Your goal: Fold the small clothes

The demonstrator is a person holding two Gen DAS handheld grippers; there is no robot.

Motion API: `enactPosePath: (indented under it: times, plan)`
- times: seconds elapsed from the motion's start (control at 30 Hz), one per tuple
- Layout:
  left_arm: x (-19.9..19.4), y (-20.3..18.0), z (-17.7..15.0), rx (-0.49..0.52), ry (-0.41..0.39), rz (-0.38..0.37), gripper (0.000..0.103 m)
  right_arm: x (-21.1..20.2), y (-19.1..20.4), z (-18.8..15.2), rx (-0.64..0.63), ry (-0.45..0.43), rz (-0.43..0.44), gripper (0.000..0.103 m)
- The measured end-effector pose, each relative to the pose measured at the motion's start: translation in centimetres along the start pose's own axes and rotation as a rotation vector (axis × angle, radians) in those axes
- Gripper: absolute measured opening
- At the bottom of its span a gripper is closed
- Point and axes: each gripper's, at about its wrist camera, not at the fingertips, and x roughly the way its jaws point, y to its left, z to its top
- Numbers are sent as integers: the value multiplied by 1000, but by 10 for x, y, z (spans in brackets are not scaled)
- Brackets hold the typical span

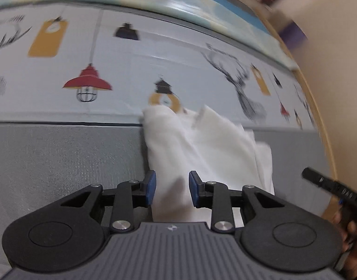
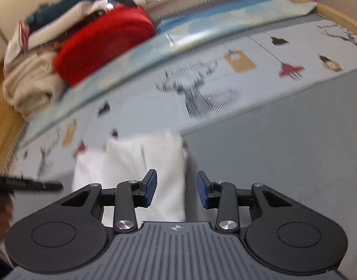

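Right now your left gripper (image 1: 172,187) and right gripper (image 2: 176,190) both stand with fingers spread wide and hold nothing. The white cloth (image 1: 201,144) lies between them on the mat (image 1: 61,158), and its near edge runs under the gap of each gripper.

Only your left view shows the cloth's crumpled layers: soft folds fanning toward 2 o'clock, with a stacked edge at 3 o'clock. The tip of your other gripper, black and blurred, enters at 4 o'clock, with your hand (image 1: 351,231) below it.

Only your right view shows the pile (image 2: 85,46) at 10 o'clock: a plush red bundle, cream fleece and dark clothes heaped on the far end. In that view the cloth (image 2: 143,163) looks flatter, a rough rectangle lying toward 11 o'clock of the fingers, its right edge just inside the gap.

The mat is grey and finely textured near you; farther out it turns pale and is printed with lamps, tags and antlered deer. A glossy blue sheet (image 1: 178,2) lies beyond.

Each gripper has blue pads (image 2: 151,186) on black linkages and points forward, low over the mat.
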Motion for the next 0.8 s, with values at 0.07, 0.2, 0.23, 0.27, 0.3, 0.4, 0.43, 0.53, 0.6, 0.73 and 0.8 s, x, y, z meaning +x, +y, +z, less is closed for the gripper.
enactPosePath:
  times: [0.07, 0.2, 0.23, 0.27, 0.3, 0.4, 0.43, 0.53, 0.6, 0.73, 0.8]
  plan:
    - [4, 3, 7, -48, -30, -17, 37, 26, 1, 11, 14, 22, 17, 41]
    - [23, 6, 20, -132, -28, -17, 39, 73, -9, 21, 62, 92, 33, 41]
    - [27, 8, 21, -143, -23, -21, 39, 80, -9, 20, 75, 101, 42, 41]
    - [31, 11, 21, -147, -14, -22, 39, 86, -9, 18, 88, 107, 54, 41]
    - [38, 13, 23, -148, -2, -14, 39, 91, -9, 16, 97, 113, 70, 41]
    - [47, 15, 29, -117, -17, 15, 2, 97, -2, 10, 82, 122, 97, 8]
    - [45, 15, 31, -105, -43, 26, 1, 94, 0, 10, 74, 87, 93, 7]
    - [48, 16, 36, -84, -82, 40, 1, 82, -16, 11, 215, -30, 85, 7]
    - [53, 11, 35, -40, -68, 64, 1, 94, -19, 6, 196, 1, 10, 7]
    - [45, 4, 36, -24, -106, 134, 8, 108, -16, 3, 137, 32, -97, 16]
    - [28, -7, 36, 31, -174, 166, 9, 97, -12, 8, 136, -18, -145, 24]
